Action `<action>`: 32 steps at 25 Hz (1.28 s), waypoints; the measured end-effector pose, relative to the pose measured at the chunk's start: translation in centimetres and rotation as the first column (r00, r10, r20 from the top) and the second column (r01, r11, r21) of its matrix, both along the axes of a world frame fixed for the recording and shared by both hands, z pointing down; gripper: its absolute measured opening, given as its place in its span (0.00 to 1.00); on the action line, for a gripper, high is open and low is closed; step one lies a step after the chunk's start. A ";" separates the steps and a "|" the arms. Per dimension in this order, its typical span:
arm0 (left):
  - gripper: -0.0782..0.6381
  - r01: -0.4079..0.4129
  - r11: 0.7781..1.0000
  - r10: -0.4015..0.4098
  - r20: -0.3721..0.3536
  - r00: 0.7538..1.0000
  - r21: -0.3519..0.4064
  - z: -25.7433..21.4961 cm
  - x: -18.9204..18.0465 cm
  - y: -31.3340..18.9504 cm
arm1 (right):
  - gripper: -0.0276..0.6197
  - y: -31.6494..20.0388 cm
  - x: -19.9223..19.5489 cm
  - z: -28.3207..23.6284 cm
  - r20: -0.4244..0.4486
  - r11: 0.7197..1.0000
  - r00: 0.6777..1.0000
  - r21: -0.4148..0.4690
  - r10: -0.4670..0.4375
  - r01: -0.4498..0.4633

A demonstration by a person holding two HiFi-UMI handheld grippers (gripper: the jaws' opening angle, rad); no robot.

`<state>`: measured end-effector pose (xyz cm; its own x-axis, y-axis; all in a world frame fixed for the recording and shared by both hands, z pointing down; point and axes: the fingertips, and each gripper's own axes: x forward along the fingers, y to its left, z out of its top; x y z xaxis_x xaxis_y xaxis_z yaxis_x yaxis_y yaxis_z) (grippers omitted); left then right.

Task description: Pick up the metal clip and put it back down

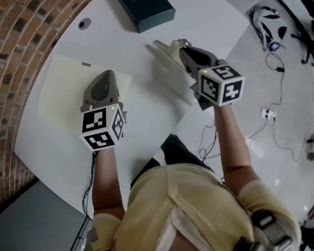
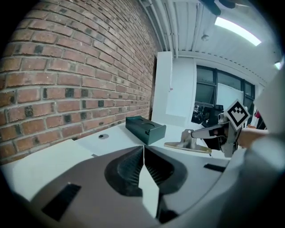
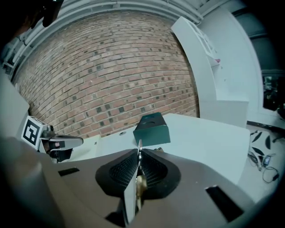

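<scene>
While tight in right gripper, metal clip: flat, brassy-silver (left gripper closed, empty)

White table, dark box, pale sheet

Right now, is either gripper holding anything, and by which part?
The right gripper pinches the metal clip by a thin edge; the left gripper is shut, empty.

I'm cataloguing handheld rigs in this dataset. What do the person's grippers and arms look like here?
Each hand carries a grey-brown, wedge-shaped two-jaw gripper: the left gripper and the right gripper. Each bears a white cube with black square markers and a small green light. A dark cable hangs beside the left forearm. The person wears a pale yellow short-sleeved shirt.
</scene>
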<state>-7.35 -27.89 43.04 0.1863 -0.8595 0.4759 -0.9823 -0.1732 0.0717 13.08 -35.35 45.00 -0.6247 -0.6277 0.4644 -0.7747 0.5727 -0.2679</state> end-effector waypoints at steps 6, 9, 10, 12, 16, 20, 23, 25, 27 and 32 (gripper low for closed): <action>0.12 -0.054 0.998 0.054 -0.004 0.999 -0.010 0.9 3.0 -2.4 | 0.09 -1.4 3.6 1.7 0.011 0.997 0.997 -0.020 0.070 -0.070; 0.12 -0.083 0.996 0.083 -0.003 0.997 -0.015 1.0 4.5 -3.0 | 0.09 -2.1 5.2 2.5 0.032 0.993 0.994 -0.044 0.109 -0.107; 0.12 -0.093 0.996 0.093 -0.002 0.996 -0.014 1.0 5.0 -3.2 | 0.09 -2.3 5.7 2.8 0.042 0.992 0.992 -0.050 0.122 -0.120; 0.12 -0.114 0.993 0.114 -0.002 0.994 -0.014 1.1 6.0 -3.6 | 0.09 -2.7 6.5 3.2 0.065 0.988 0.987 -0.058 0.149 -0.146; 0.12 -0.145 0.989 0.145 0.002 0.989 -0.023 1.5 7.3 -4.0 | 0.09 -3.0 7.3 4.1 0.101 0.981 0.977 -0.078 0.186 -0.179; 0.12 -0.165 0.986 0.166 0.010 0.986 -0.034 1.8 7.8 -4.0 | 0.09 -2.9 7.4 4.7 0.115 0.977 0.973 -0.093 0.200 -0.190; 0.12 -0.170 0.985 0.170 0.011 0.985 -0.040 2.1 8.0 -4.0 | 0.09 -2.7 7.5 5.3 0.101 0.978 0.975 -0.095 0.197 -0.188; 0.12 -0.173 0.984 0.174 0.013 0.985 -0.044 2.2 8.1 -4.1 | 0.09 -2.6 7.5 5.6 0.083 0.978 0.978 -0.096 0.192 -0.184; 0.12 -0.178 0.983 0.179 0.016 0.984 -0.043 2.1 8.2 -4.0 | 0.09 -2.4 7.5 5.8 0.072 0.979 0.980 -0.095 0.187 -0.180; 0.12 -0.168 0.985 0.168 0.032 0.985 -0.028 1.7 8.0 -3.9 | 0.09 -2.6 7.8 6.0 0.019 0.980 0.983 -0.079 0.184 -0.182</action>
